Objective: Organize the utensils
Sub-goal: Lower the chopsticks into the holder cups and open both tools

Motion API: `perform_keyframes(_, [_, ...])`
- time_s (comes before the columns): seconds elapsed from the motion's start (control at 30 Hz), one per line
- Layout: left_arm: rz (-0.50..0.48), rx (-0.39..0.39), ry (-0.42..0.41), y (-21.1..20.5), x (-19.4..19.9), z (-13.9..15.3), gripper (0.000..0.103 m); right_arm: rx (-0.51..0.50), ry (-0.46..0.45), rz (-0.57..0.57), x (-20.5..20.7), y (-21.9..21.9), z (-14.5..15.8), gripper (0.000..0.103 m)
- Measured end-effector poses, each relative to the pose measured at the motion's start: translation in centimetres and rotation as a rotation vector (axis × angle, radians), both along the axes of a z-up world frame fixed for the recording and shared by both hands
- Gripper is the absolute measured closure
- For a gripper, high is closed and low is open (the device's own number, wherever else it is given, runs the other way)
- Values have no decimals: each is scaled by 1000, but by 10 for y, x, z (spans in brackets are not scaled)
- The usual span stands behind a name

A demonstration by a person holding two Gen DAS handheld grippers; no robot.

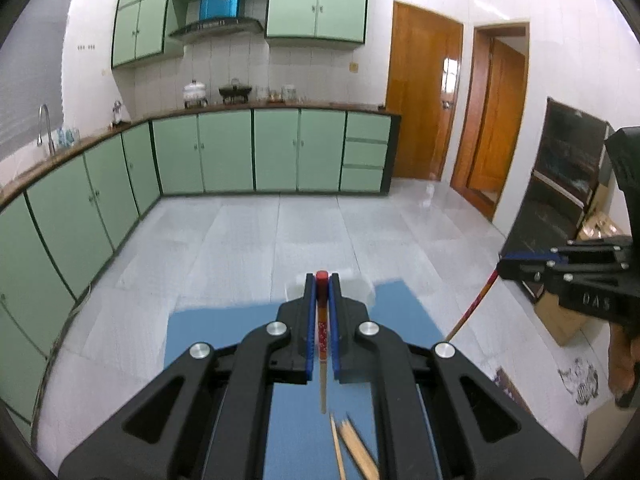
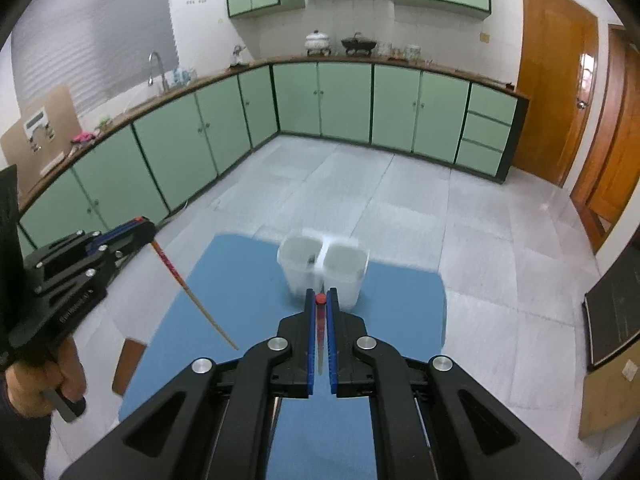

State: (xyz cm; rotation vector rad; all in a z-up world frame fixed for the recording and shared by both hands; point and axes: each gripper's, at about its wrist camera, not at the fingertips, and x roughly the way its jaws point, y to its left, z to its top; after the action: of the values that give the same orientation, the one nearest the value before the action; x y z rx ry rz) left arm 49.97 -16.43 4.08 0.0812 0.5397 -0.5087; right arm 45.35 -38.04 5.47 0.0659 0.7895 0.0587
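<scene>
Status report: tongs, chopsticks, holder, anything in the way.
Left tongs shut on chopstick. Right tongs shut on another chopstick. Holder on mat, just ahead. Nothing in the way.

Blue mat [image 2: 400, 300] carries white two-cup holder [image 2: 324, 268], apparently loose chopsticks [image 1: 352, 444].

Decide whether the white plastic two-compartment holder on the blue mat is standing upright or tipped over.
Upright. In the right wrist view the white plastic two-compartment holder stands on the blue mat, both open mouths facing up.
</scene>
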Motion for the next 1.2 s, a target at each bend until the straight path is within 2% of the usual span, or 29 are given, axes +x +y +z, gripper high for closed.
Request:
perform_keyframes(0.2, [42,-34,-72,-36,58,35,98,-29,-77,-28,61,-4,46,98])
perform_keyframes(0.3, [80,-32,-112,-53,88,35,98,-38,-102,-45,87,-8,46,98])
perform_keyframes(0.47, [92,8,-112,-80,127,0,98,-38,-56,-62,132,-19,4,98])
perform_keyframes(0.6, [81,34,-59,-86,140,-39,98,-12,15,-77,155,-32,-45,98])
perform_keyframes(0.67, [80,53,-38,-83,142,-57,94,0,44,-76,159,-35,-61,98])
perform_keyframes(0.73, [84,63,-17,-76,142,-68,93,0,63,-74,156,-38,-74,97])
perform_keyframes(0.8, [91,68,-10,-65,139,-71,82,10,58,-70,146,-39,-78,96])
perform_keyframes(0.87, [104,73,-22,-52,131,-68,64,8,49,-75,137,-41,-78,95])
perform_keyframes(0.93, [112,73,-32,-36,118,-61,63,20,37,-75,123,-43,-76,92])
perform_keyframes(1.07, [124,69,-74,-4,78,-48,46,19,-12,-58,78,-46,-70,84])
perform_keyframes(1.2, [119,94,-103,24,22,-55,37,38,-41,-38,8,-46,-85,76])
